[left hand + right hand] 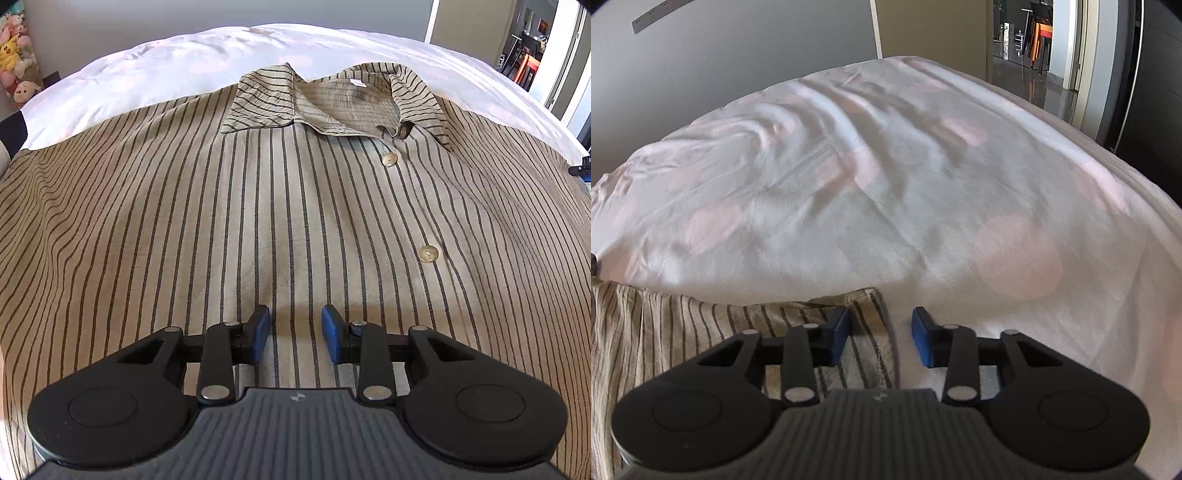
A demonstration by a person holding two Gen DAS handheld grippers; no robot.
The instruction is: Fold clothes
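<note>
- The left wrist camera sits low and close over the striped shirt (258,206), looking up toward its collar (332,103).
- The right wrist camera looks across the white bed sheet (905,184).
- Both views show shirt and sheet.

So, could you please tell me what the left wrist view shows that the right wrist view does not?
Only the left wrist view shows the shirt's collar, its buttons, the plush toys by the wall, and the left gripper, open above the shirt front. Only the right wrist view shows the right gripper, open over the shirt's edge, where striped cloth meets sheet. Both show the striped shirt, the white sheet and the doorway beyond.
</note>
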